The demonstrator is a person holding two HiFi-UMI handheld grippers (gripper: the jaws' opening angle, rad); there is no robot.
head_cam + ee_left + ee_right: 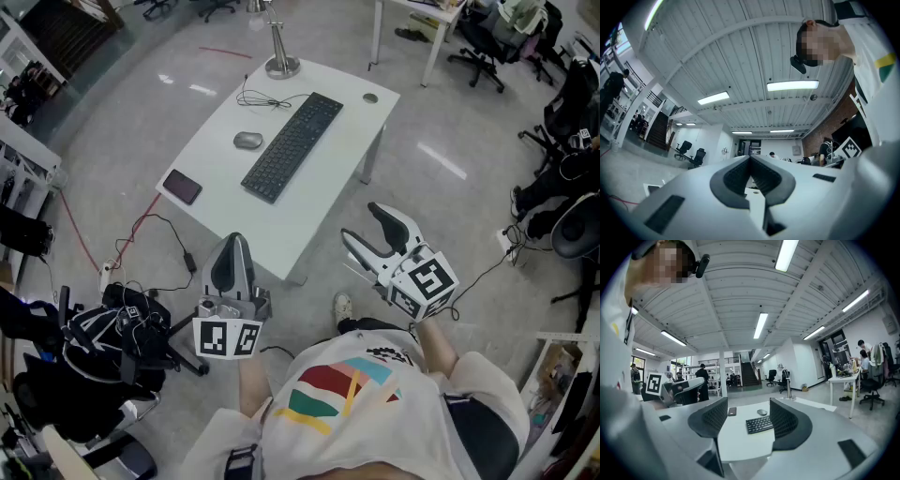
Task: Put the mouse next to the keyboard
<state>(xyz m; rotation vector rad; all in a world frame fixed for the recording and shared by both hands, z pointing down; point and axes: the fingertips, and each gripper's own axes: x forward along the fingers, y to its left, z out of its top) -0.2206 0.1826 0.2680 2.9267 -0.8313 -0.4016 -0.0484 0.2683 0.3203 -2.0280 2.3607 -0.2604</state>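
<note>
Head view: mouse sits on the white worktop, upper left of centre, picture-left of the keyboard with a clear gap between them. A dark phone lies further toward the lower-left corner of the worktop.

Both tongs are well short of the worktop, down near your body. Left tongs are closed pad to pad with nothing between them. Right tongs are spread wide and empty, and the right gripper view frames the mouse and keyboard through the gap.

Handling, my read: small, light, rigid plastic shell with a smooth domed top, so probably slippery. Grip it across the two long sides, low on the body, not over the dome or the buttons. It should take a light squeeze without harm, but it may skid if you nudge it first.

A thin cable lies beyond the mouse; can't tell if it's attached.

Writing: no brand legible on the mouse, keyboard or phone. The cubes on the tongs carry only black-and-white square patterns.
</note>
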